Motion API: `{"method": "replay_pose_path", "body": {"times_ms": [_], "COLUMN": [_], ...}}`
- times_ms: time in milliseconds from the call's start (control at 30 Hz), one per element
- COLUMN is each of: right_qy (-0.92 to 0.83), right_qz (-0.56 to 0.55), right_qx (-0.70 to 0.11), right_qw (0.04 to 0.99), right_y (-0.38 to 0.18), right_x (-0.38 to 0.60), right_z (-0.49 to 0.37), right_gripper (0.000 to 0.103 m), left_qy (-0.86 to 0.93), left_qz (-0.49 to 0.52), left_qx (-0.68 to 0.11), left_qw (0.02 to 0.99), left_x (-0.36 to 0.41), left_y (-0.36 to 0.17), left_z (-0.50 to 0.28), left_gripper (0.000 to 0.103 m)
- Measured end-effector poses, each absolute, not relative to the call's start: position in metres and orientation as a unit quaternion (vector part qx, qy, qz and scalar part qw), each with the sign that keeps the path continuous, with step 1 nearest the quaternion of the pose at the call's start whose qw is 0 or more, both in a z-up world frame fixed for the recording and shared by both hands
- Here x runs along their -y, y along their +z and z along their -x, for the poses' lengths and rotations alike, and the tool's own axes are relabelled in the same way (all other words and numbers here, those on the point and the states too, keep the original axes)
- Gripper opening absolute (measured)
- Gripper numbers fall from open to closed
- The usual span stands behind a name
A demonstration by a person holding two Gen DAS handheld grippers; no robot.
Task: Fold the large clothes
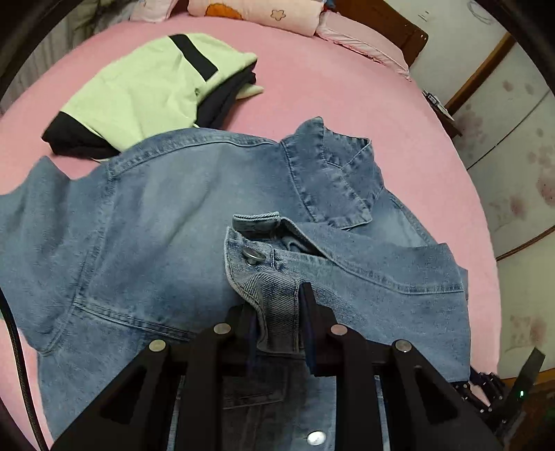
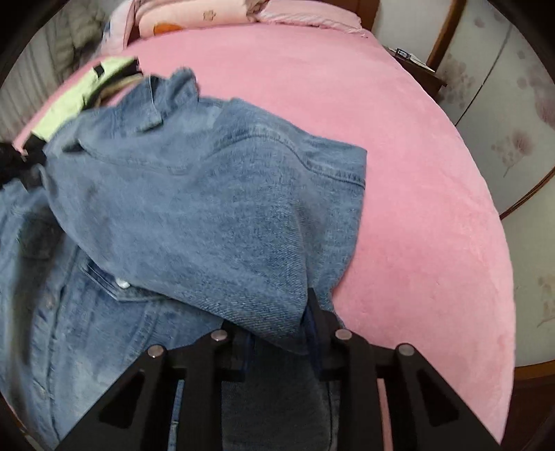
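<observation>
A blue denim jacket [image 1: 156, 215] lies spread on the pink bed [image 1: 329, 86], its collar [image 1: 333, 173] toward the far side. My left gripper [image 1: 277, 301] is shut on a sleeve cuff with a metal button [image 1: 253, 256], which is brought over the jacket's body. In the right wrist view the jacket [image 2: 208, 194] has a side folded over its buttoned front. My right gripper [image 2: 277, 319] is shut on the near corner of that fold, close to the pink sheet [image 2: 399, 173].
A folded stack of light green and black clothes [image 1: 138, 93] sits on the bed beyond the jacket, also in the right wrist view as a green pile [image 2: 76, 100]. Pillows [image 1: 260, 14] lie at the headboard. A flowered wall or wardrobe [image 1: 513, 138] stands along the bed's right side.
</observation>
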State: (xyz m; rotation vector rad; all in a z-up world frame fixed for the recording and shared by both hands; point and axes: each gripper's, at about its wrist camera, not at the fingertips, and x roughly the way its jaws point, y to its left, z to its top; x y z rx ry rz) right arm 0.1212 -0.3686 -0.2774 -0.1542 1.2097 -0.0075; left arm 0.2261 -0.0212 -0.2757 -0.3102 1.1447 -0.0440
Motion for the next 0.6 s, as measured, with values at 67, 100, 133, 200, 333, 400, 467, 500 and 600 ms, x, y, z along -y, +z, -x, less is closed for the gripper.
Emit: {"method": "replay_pose_path", "body": {"times_ms": [67,100,133,200,333,400,467,500,600], "right_qy": [-0.004,-0.004,-0.005,-0.012,-0.015,-0.009,0.005,0.011,0.028], "right_qz": [0.092,0.099,0.109,0.127,0.159,0.162,0.147,0.136,0.087], "right_qx": [-0.575,-0.573,-0.57,-0.568,-0.57,-0.573,-0.577,-0.579,-0.585], "right_qw": [0.813,0.814,0.814,0.813,0.806,0.803,0.803,0.804,0.806], "right_y": [-0.283,-0.284,-0.285,-0.286,-0.288,-0.286,-0.279,-0.274,-0.259], "right_x": [0.366,0.366,0.365,0.363,0.36,0.361,0.365,0.368,0.383], "right_z": [-0.122,-0.122,-0.121,-0.118,-0.112,-0.109,-0.106,-0.104,-0.1], "right_gripper": [0.031,0.032,0.032,0.032,0.033,0.034,0.038,0.04,0.041], "left_qy": [-0.016,-0.012,-0.009,-0.004,0.012,0.012,0.001,-0.014,-0.053], "left_qz": [0.127,0.119,0.113,0.105,0.083,0.097,0.126,0.15,0.209], "left_qx": [-0.547,-0.551,-0.557,-0.566,-0.597,-0.6,-0.609,-0.613,-0.597], "left_qw": [0.827,0.826,0.823,0.818,0.798,0.794,0.783,0.776,0.772], "left_x": [0.021,0.021,0.019,0.018,0.017,0.012,0.005,-0.001,-0.02], "left_y": [-0.277,-0.277,-0.282,-0.29,-0.316,-0.317,-0.311,-0.306,-0.285], "left_z": [-0.219,-0.215,-0.211,-0.204,-0.192,-0.19,-0.191,-0.191,-0.194], "left_gripper": [0.02,0.02,0.02,0.021,0.032,0.036,0.048,0.057,0.065]}}
